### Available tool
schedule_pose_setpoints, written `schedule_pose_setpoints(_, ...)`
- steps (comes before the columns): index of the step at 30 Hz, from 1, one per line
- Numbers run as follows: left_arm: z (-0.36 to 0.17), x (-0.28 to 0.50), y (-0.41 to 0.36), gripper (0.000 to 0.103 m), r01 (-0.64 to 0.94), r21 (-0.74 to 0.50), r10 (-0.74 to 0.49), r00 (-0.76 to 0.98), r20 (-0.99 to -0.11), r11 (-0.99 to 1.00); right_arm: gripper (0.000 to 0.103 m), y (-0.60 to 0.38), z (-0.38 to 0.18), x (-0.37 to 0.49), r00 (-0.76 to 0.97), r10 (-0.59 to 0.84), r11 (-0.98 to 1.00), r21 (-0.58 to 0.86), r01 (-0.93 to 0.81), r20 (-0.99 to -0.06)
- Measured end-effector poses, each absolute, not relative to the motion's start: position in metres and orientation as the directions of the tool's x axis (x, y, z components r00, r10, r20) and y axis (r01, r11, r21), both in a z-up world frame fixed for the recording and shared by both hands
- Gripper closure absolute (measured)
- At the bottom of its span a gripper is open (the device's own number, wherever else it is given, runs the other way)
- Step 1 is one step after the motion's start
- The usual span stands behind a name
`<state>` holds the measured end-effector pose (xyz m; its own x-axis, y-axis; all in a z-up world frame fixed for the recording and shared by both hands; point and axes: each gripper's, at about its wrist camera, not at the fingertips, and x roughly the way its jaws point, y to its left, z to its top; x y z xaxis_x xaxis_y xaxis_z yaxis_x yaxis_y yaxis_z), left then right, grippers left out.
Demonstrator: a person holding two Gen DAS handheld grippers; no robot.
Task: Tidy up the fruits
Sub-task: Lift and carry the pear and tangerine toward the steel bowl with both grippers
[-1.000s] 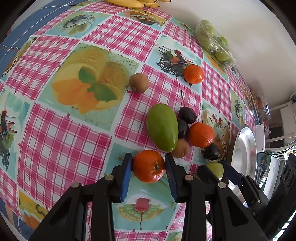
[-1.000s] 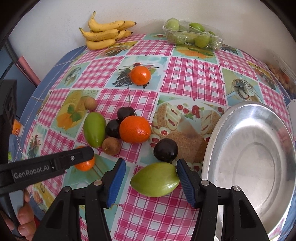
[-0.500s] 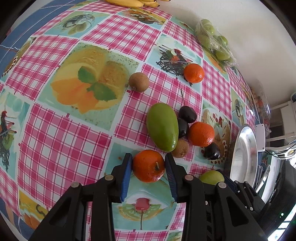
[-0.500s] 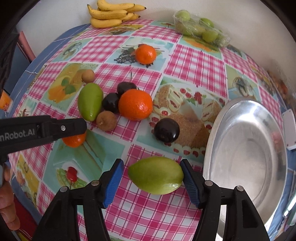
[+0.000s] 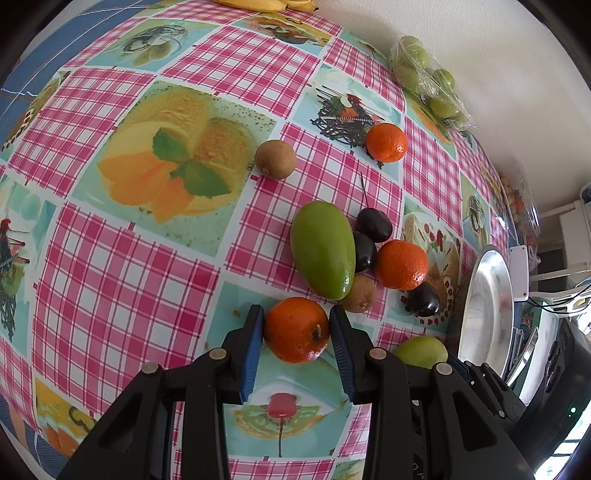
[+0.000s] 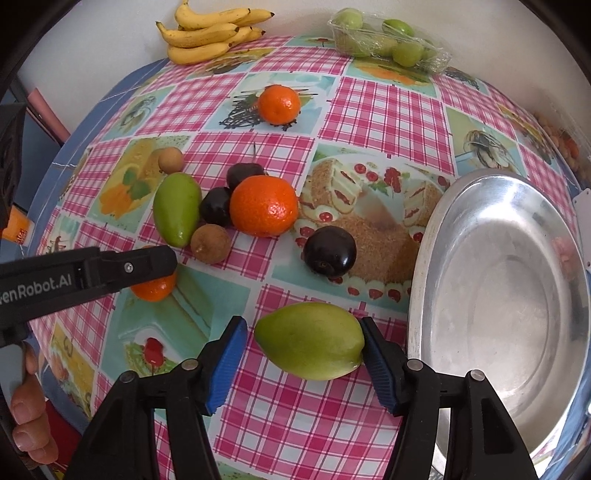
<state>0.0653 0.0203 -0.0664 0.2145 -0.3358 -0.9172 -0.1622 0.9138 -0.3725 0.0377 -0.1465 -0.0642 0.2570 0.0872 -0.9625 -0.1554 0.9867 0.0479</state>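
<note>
My left gripper (image 5: pixel 297 332) is shut on a small orange (image 5: pixel 295 328), both blue pads against its sides, low over the checked cloth. In the right wrist view the same orange (image 6: pixel 155 288) peeks out under the left gripper's black finger (image 6: pixel 147 258). My right gripper (image 6: pixel 301 336) stands open around a green mango (image 6: pixel 310 339) that lies crosswise on the cloth. Its right pad meets the mango's pointed end, and a narrow gap shows at the left pad. The steel plate (image 6: pixel 498 295) lies just right of that mango.
A cluster sits mid-table: another green mango (image 6: pixel 177 208), a big orange (image 6: pixel 264 205), three dark plums, one alone (image 6: pixel 330 251), and a brown kiwi (image 6: pixel 210 243). Farther back are a kiwi (image 6: pixel 170 159), an orange (image 6: pixel 279 104), bananas (image 6: pixel 210 33) and bagged green fruit (image 6: pixel 384 38).
The right wrist view has tipped, so the cluster and plate sit higher in the picture, while the green mango stays between the right jaws. The left gripper and its orange have not moved.
</note>
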Motion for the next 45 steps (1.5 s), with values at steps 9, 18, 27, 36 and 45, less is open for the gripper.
schedule_pose_setpoints(9, -0.066, 0.066, 0.020, 0.065, -0.161, -0.371, -0.334, 0.214, -0.918, 0.915, 0.037, -0.163, -0.059, 0.042, 0.252, 0.157, 0.987, 0.145, -0.065, -0.955)
schedule_pose_setpoints(18, -0.067, 0.068, 0.017, 0.065, -0.158, -0.366, -0.329, 0.215, -0.919, 0.917, 0.045, -0.164, -0.058, 0.038, 0.251, 0.140, 0.990, 0.134, -0.043, -0.958)
schedule_pose_setpoints(27, -0.057, 0.064, 0.024, 0.066, -0.173, -0.351, -0.300, 0.264, -0.917, 0.920, 0.045, -0.157, -0.048, 0.038, 0.280, 0.151, 0.988, 0.139, -0.062, -0.948)
schedule_pose_setpoints(36, -0.026, 0.058, 0.030, 0.066, -0.138, -0.386, -0.312, 0.375, -0.873, 0.912, 0.045, -0.163, -0.011, 0.026, 0.374, 0.186, 0.982, 0.186, -0.035, -0.909)
schedule_pose_setpoints(45, -0.022, 0.060, 0.004, 0.066, -0.047, -0.407, -0.365, 0.356, -0.860, 0.912, 0.045, -0.194, -0.005, 0.027, 0.398, 0.137, 0.982, 0.176, 0.064, -0.907)
